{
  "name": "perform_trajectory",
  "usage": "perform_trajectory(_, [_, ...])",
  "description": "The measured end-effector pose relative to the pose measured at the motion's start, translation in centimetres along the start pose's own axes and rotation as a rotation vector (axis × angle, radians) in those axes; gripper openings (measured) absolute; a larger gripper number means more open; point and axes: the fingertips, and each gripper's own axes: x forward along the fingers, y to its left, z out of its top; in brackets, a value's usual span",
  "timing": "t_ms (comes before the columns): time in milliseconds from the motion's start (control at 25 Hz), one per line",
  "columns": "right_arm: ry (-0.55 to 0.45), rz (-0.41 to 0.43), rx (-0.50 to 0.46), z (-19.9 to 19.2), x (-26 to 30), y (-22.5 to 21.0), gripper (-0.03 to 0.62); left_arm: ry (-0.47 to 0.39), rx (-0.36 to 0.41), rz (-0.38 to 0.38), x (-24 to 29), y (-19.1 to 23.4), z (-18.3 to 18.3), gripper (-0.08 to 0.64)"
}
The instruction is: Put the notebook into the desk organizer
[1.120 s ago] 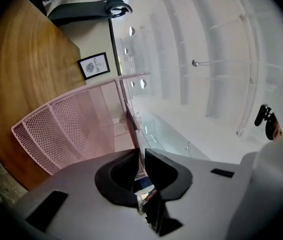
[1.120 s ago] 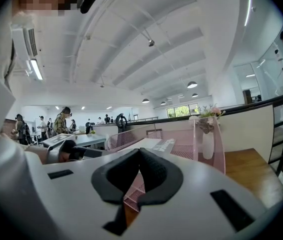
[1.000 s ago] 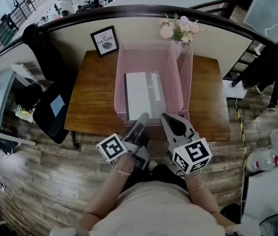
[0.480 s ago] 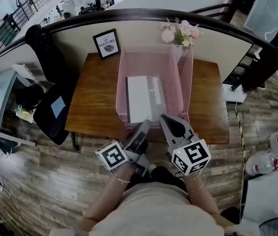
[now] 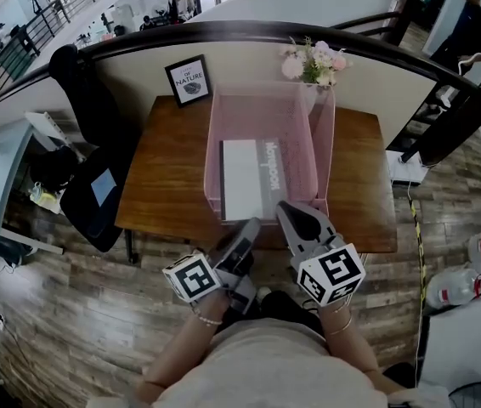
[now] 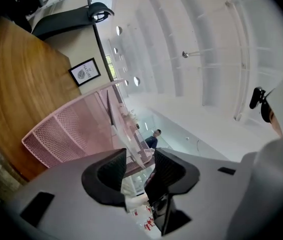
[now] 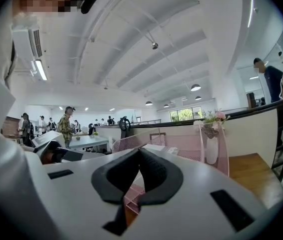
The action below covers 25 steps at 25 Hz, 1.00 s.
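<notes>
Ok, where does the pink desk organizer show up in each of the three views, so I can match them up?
Head view: the desk organizer sits at upper centre, on the wooden table.
Left gripper view: it is at lower left of centre and looks tilted.
Right gripper view: it is near the centre, slightly to the right.
Shared landmark: the wooden table, at far left in the left gripper view and at lower right in the right gripper view.

Overhead and both gripper views share the organizer (image 5: 324,147).
</notes>
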Motion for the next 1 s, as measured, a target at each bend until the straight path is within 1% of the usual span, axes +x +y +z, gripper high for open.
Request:
perform_trajectory(80, [-0.002,0.002,-0.001,0.1,0.0,0.2,0.012,0.024,0.028,-0.041,0.0,-1.0,-0.2,0.173])
perform_trajectory(200, [-0.012,0.005,-0.003,0.5,-0.1,0.2,0.012,0.046,0.006,-0.072,-0.4,-1.9,-0.9,0.172])
perform_trajectory(280, [-0.019,0.005,-0.005,0.7,-0.1,0.2,0.012,0.046,-0.004,-0.074,-0.5,-2.4,-1.1,0.185])
perform_trajectory(440, [-0.029,0.002,-0.01,1.2,-0.3,0.1,0.012,0.058,-0.018,-0.039,-0.6,-2.3,-1.5,0.254])
perform_trajectory(520, [-0.03,0.003,-0.011,1.3,-0.3,0.1,0.012,0.063,-0.019,-0.052,-0.8,-2.1,-1.7,0.252])
perform_trajectory(600, [-0.032,0.002,-0.011,1.4,-0.4,0.1,0.012,0.074,-0.013,-0.099,-1.2,-1.8,-2.0,0.242])
perform_trajectory(680, [-0.037,0.001,-0.01,1.5,-0.5,0.0,0.012,0.082,-0.02,-0.129,-1.1,-2.8,-2.0,0.235])
perform_trajectory(800, [-0.045,-0.002,-0.011,1.8,-0.5,-0.2,0.012,0.084,-0.049,-0.122,-0.6,-4.3,-1.5,0.237])
perform_trajectory(880, [-0.048,-0.005,-0.009,1.8,-0.4,-0.3,0.012,0.067,-0.088,-0.087,-0.4,-3.1,-1.2,0.194])
perform_trajectory(920, [-0.048,-0.006,-0.007,1.7,-0.4,-0.3,0.012,0.054,-0.114,-0.069,-0.3,-2.4,-1.0,0.159])
perform_trajectory(960, [-0.048,-0.006,-0.005,1.7,-0.4,-0.3,0.012,0.042,-0.136,-0.06,-0.2,-1.8,-0.8,0.114])
perform_trajectory(1000, [-0.046,-0.006,-0.005,1.6,-0.4,-0.3,0.012,0.035,-0.15,-0.06,0.0,-1.4,-0.6,0.054])
